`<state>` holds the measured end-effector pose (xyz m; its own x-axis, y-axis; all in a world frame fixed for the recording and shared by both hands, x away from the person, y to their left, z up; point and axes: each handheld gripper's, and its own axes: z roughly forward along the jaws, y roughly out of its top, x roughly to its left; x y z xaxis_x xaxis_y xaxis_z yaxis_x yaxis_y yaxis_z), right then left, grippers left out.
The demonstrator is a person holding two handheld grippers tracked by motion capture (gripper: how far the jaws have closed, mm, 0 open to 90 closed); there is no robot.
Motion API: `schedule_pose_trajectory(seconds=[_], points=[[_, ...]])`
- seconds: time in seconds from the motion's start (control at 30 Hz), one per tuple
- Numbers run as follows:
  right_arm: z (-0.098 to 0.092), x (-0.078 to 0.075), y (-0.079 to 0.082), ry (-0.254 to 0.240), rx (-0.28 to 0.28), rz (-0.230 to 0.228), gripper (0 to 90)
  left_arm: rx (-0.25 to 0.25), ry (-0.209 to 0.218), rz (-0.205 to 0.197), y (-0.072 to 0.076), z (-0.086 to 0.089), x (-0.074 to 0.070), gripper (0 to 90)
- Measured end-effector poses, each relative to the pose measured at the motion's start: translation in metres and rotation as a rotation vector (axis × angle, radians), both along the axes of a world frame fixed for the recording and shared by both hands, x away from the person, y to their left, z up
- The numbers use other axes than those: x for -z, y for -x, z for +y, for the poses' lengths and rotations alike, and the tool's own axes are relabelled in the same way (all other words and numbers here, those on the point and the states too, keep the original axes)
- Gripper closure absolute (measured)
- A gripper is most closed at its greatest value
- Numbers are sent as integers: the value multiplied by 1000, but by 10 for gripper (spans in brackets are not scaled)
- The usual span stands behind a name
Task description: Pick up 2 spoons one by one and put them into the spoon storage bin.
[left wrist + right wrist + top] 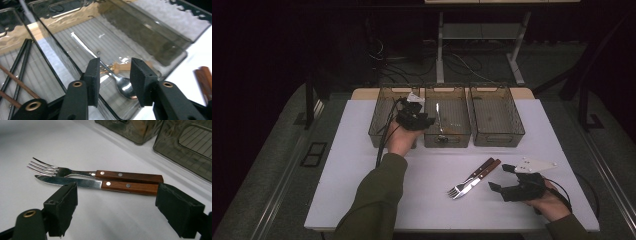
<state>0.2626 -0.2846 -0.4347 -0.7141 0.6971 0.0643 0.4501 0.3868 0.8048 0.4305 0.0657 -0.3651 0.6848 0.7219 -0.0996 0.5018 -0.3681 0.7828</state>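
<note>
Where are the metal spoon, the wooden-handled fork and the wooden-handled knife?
Metal spoon (124, 86), left gripper view, on its bowl.
Wooden-handled fork (128, 176), right gripper view, on its handle.
Wooden-handled knife (130, 187), right gripper view, on its handle.

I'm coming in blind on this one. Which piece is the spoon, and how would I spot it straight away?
Find the three smoky see-through bins along the table's far edge and take the middle bin. The spoon lies on its ribbed floor, just below the left gripper, whose jaws stand apart above it. It is all bare metal, unlike the wooden-handled fork and knife lying on the table.
</note>
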Motion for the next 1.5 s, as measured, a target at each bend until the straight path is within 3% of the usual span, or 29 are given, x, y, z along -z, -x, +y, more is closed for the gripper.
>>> schedule_pose_trajectory(seconds=[0.3,0.63,0.77,1.03,1.3,1.5], points=[[0,0,0,1,2,0,181,61,66,-27,13,12,-9,488],[1,0,0,4,2,1,181,142,74,-47,36,22,-5,391],[1,0,0,2,6,8,181,172,54,-53,45,25,-1,362],[1,-1,1,-7,-7,0,181,179,65,-60,66,35,14,315],[-1,-2,0,-28,13,6,180,217,68,-60,92,53,32,256],[-1,-2,0,-21,11,3,180,218,80,-64,112,68,41,222]])
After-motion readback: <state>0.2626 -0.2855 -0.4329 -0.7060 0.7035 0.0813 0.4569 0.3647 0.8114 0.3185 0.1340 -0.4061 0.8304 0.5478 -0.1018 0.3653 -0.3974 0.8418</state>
